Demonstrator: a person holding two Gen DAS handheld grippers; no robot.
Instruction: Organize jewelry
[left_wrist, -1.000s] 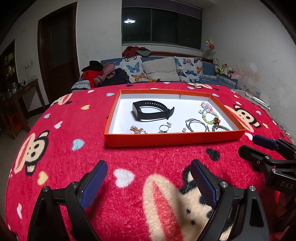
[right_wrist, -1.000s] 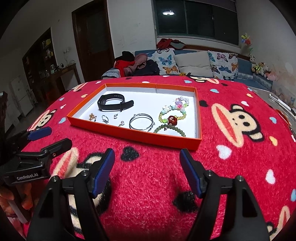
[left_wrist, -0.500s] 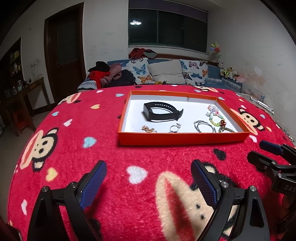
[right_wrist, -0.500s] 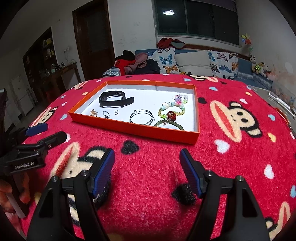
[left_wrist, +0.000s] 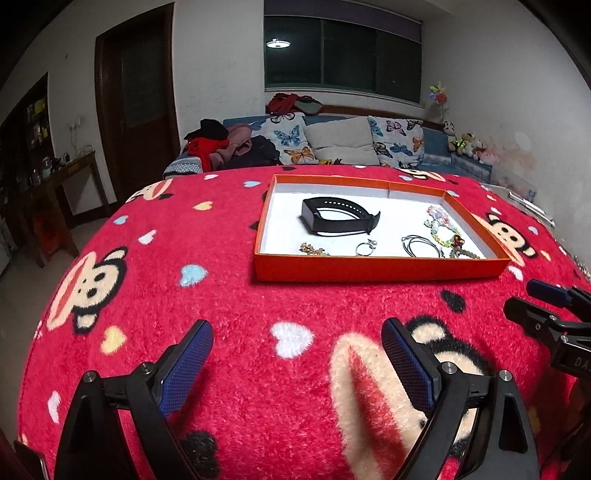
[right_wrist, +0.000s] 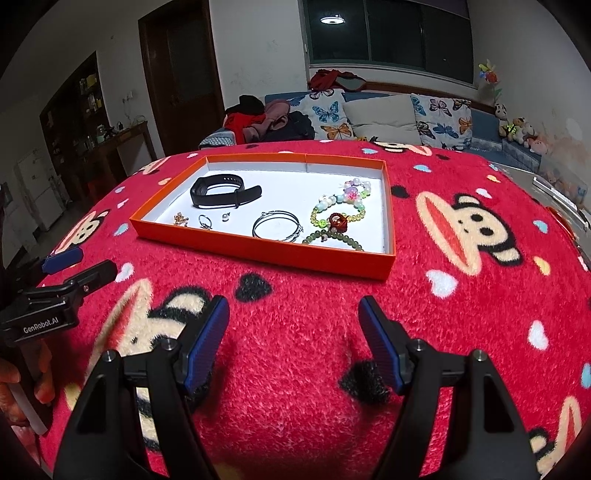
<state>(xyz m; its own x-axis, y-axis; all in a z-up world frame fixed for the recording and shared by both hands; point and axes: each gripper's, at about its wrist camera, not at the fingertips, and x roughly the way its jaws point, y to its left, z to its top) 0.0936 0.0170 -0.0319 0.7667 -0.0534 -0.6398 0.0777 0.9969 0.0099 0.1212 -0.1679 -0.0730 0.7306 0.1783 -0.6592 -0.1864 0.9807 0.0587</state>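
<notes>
An orange tray (left_wrist: 376, 268) (right_wrist: 258, 250) with a white floor lies on the red blanket. In it are a black wristband (left_wrist: 338, 220) (right_wrist: 224, 191), a small gold piece (left_wrist: 313, 250) (right_wrist: 181, 219), a ring (left_wrist: 365, 248) (right_wrist: 204, 221), thin silver hoops (left_wrist: 421, 245) (right_wrist: 277, 226) and beaded bracelets (left_wrist: 445, 232) (right_wrist: 338, 214). My left gripper (left_wrist: 297, 363) hovers over the blanket in front of the tray, open and empty. My right gripper (right_wrist: 293, 336) also stands open and empty, short of the tray's near wall. Each gripper shows at the edge of the other's view.
The red monkey-print blanket (left_wrist: 184, 314) covers the whole table. Behind it stands a sofa (left_wrist: 332, 144) with butterfly cushions and piled clothes. A dark door (left_wrist: 136, 122) and a wooden side table (left_wrist: 55, 177) are at the left. A hand (right_wrist: 22, 387) holds the left gripper.
The left wrist view has shifted, so the tray now sits further right and farther off. In the right wrist view the tray has barely moved. Both grippers stay open.
</notes>
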